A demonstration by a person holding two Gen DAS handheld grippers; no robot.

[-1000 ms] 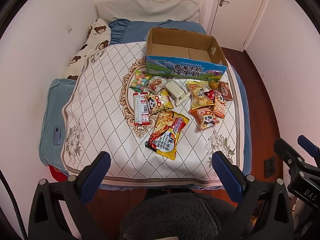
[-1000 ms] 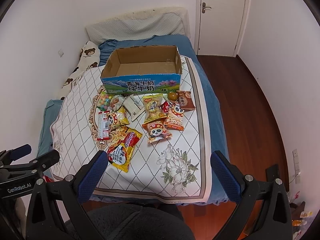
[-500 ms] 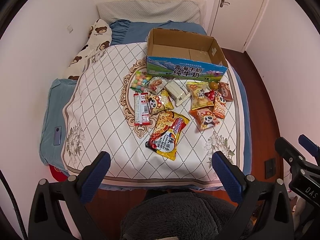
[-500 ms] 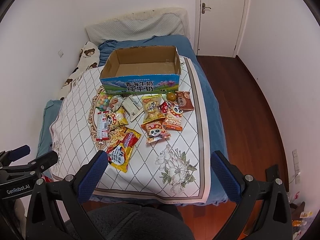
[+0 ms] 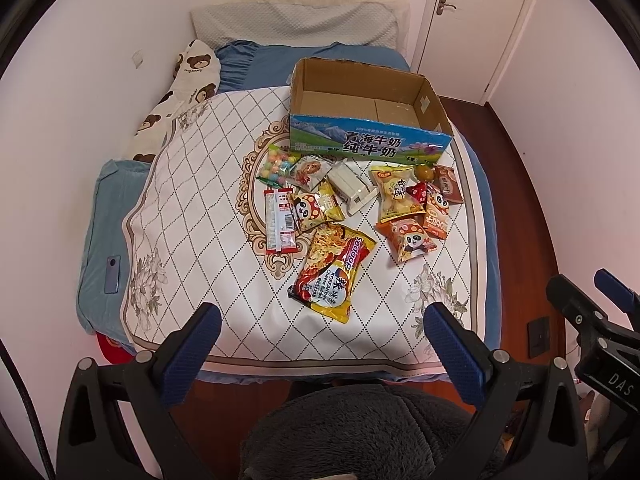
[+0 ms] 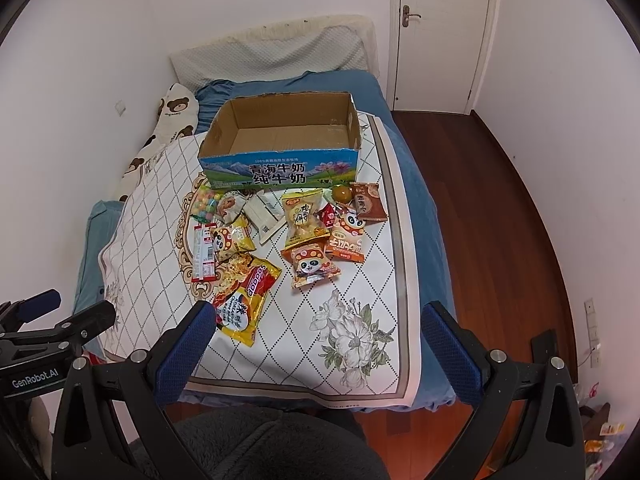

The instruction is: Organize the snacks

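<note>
Snacks (image 5: pixel 352 208) lie before box (image 5: pixel 368 120) on bed (image 5: pixel 192 184) — both grippers (image 5: pixel 320 340) (image 6: pixel 316 336) hover short, fingers wide, empty; phone (image 5: pixel 112 274) only in left view.

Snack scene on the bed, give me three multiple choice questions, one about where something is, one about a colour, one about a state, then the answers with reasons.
1. Where does the noodle packet lie?
A. inside the box
B. on the bed, nearest the grippers
C. on the floor

2. What colour is the box on its printed front?
A. mostly blue
B. red
C. black

3. How are the left gripper and right gripper?
A. both shut on snacks
B. one open, one shut
C. both open, holding nothing

Answers:
1 B, it lies on the cover in front of the other snacks.
2 A, blue with a green landscape.
3 C, each view shows fingers wide apart with nothing between.
</note>
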